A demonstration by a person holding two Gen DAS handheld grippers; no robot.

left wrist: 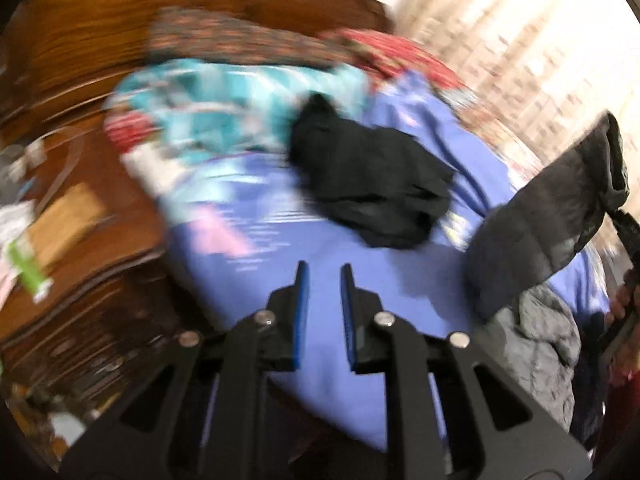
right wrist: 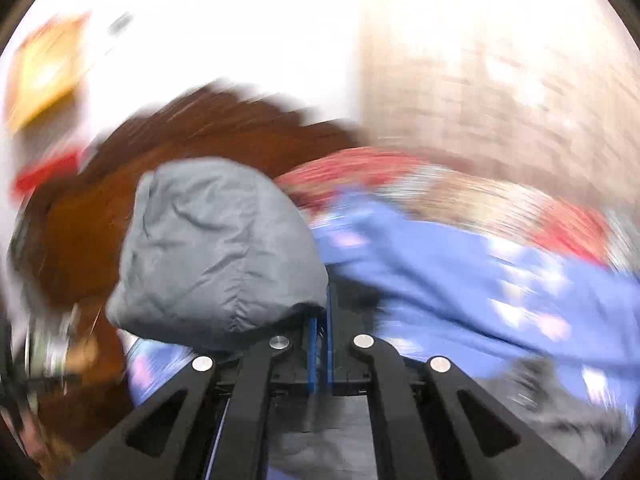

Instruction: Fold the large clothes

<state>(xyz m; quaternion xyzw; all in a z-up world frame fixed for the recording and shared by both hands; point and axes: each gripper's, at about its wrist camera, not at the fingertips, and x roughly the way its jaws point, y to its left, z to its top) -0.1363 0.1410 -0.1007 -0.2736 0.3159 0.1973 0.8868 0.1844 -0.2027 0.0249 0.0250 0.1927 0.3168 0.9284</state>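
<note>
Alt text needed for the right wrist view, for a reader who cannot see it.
The right gripper is shut on a bunched grey garment, lifted above a blue bedsheet. A brown wooden headboard is behind; the frame is motion-blurred.

Left gripper [left wrist: 325,276] slightly parted, empty; right gripper [right wrist: 322,308] clamped.

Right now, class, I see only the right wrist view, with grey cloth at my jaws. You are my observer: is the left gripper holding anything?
Observer: No. The left gripper is open and empty above the blue sheet.
Operator: Is anything lying ahead of it?
Observer: Yes, a black garment, crumpled on the sheet.
Operator: How does my grey cloth hang?
Observer: The grey cloth runs from the right gripper down to more grey fabric bunched on the sheet.
</note>
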